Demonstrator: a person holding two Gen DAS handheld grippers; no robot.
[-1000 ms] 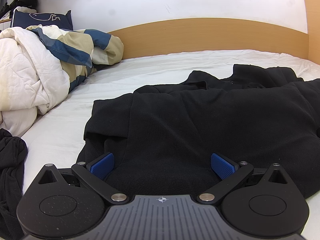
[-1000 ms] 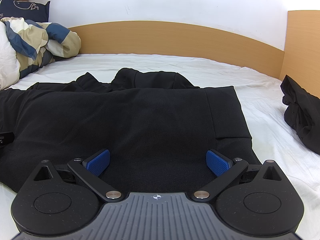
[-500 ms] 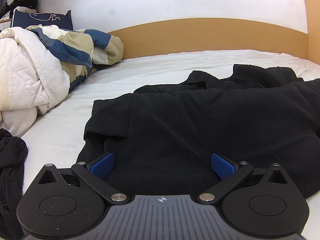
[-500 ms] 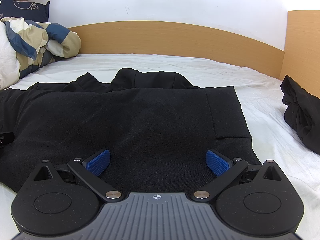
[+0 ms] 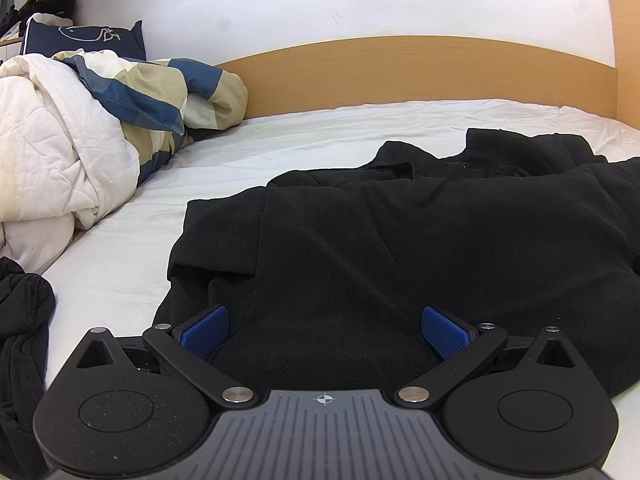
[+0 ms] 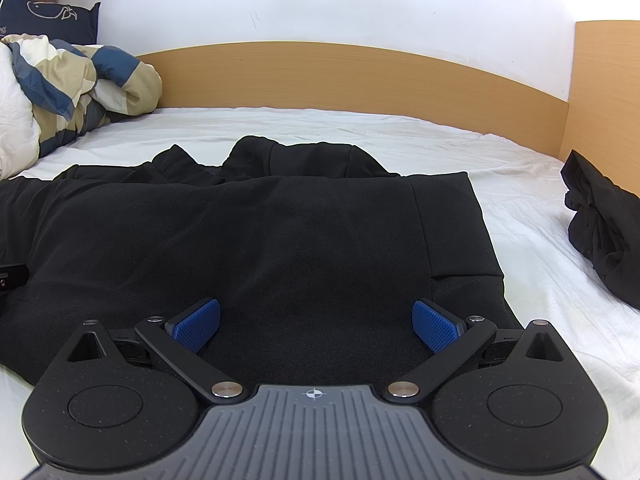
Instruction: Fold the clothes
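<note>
A black garment [image 5: 400, 240] lies spread flat on the white bed sheet [image 5: 280, 148]; it also shows in the right wrist view [image 6: 260, 240]. My left gripper [image 5: 324, 330] is open over the garment's near edge at its left side, blue pads [image 5: 204, 330] wide apart. My right gripper [image 6: 316, 324] is open over the near edge at the garment's right side, pads [image 6: 434, 324] wide apart. Neither holds cloth. A bit of the left gripper [image 6: 12, 276] shows at the left edge of the right wrist view.
A crumpled white and blue-beige duvet [image 5: 80, 140] and a navy pillow [image 5: 80, 38] lie at the left. A black clothing heap [image 5: 20, 340] sits near left. Another black bundle [image 6: 600, 228] lies at the right. A wooden headboard [image 6: 340, 76] runs along the back.
</note>
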